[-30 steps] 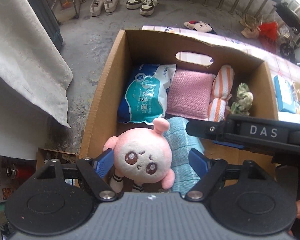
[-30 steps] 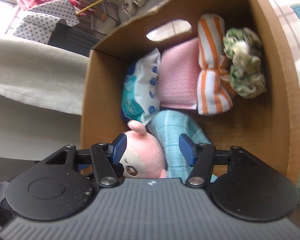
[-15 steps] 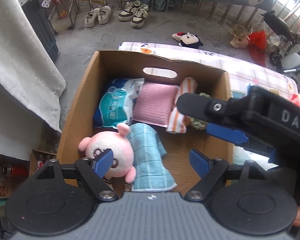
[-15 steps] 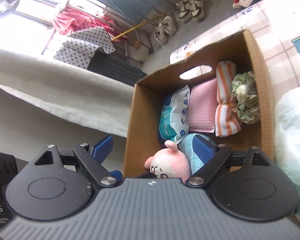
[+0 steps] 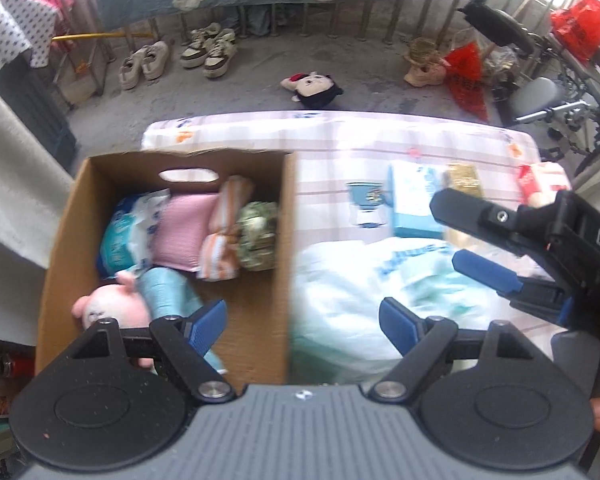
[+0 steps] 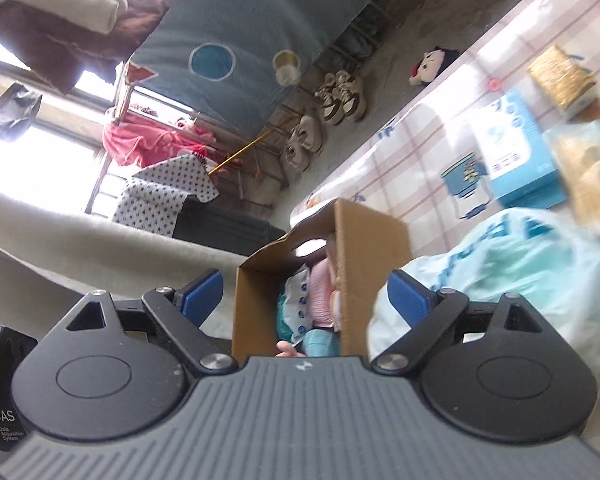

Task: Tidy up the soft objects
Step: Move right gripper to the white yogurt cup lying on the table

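Observation:
A cardboard box (image 5: 286,240) stands on the checked table and holds a pink plush doll (image 5: 112,306), a teal towel (image 5: 168,292), a wipes pack (image 5: 126,236), a pink cloth (image 5: 184,236), an orange striped roll (image 5: 226,232) and a green scrunchie (image 5: 258,236). My left gripper (image 5: 302,320) is open and empty above the box's right wall. My right gripper (image 6: 304,296) is open and empty, raised beside the box (image 6: 374,256); it also shows in the left wrist view (image 5: 484,240). A white-green plastic bag (image 5: 380,288) lies right of the box.
On the table (image 5: 340,140) lie a blue box (image 5: 416,204), a gold pack (image 5: 464,178) and a red-white pack (image 5: 540,180). A plush toy (image 5: 312,86), shoes (image 5: 180,56) and a bicycle (image 5: 560,92) are on the floor behind. A white cloth (image 5: 12,200) hangs at left.
Both grippers have pulled up and away to the right from the box, empty. The pink doll now lies inside the box beside the teal towel. The plastic bag has come into view.

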Motion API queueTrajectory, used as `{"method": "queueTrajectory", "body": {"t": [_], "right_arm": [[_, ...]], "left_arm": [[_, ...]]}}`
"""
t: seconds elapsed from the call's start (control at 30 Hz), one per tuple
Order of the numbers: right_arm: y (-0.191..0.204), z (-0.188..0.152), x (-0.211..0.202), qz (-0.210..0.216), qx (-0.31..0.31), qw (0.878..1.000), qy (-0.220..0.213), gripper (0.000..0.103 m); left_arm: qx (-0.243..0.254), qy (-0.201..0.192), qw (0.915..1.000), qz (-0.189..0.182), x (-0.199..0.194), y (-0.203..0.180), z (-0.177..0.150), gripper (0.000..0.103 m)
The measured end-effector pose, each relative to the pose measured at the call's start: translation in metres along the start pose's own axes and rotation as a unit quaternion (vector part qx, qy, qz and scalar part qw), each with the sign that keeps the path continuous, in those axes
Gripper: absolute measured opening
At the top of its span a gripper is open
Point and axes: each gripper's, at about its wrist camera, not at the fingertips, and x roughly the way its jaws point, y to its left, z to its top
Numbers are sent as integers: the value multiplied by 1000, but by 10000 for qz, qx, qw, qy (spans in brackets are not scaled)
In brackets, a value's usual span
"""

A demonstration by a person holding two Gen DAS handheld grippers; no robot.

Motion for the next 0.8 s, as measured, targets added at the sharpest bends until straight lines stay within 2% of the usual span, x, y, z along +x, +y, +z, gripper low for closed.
{"method": "queueTrajectory", "body": {"t": [0.2,0.43,0.7,0.8], "right_arm": [[-63,36,-73,-349,199,9990,-174,90],[-137,77,-131,-697,155,9974,57,90],[-199,129,-157,-1097,-418,9905,716,90],[-217,142,-156,-1264,-397,9876,843,89]], "left_arm": [[202,-31,9995,-251,2,-87,7,84],[290,94,9992,-265,27,-175,1,84],[-244,385,9982,-380,74,-224,-8,84],[-285,339,9984,-350,91,-235,-12,84]]}}
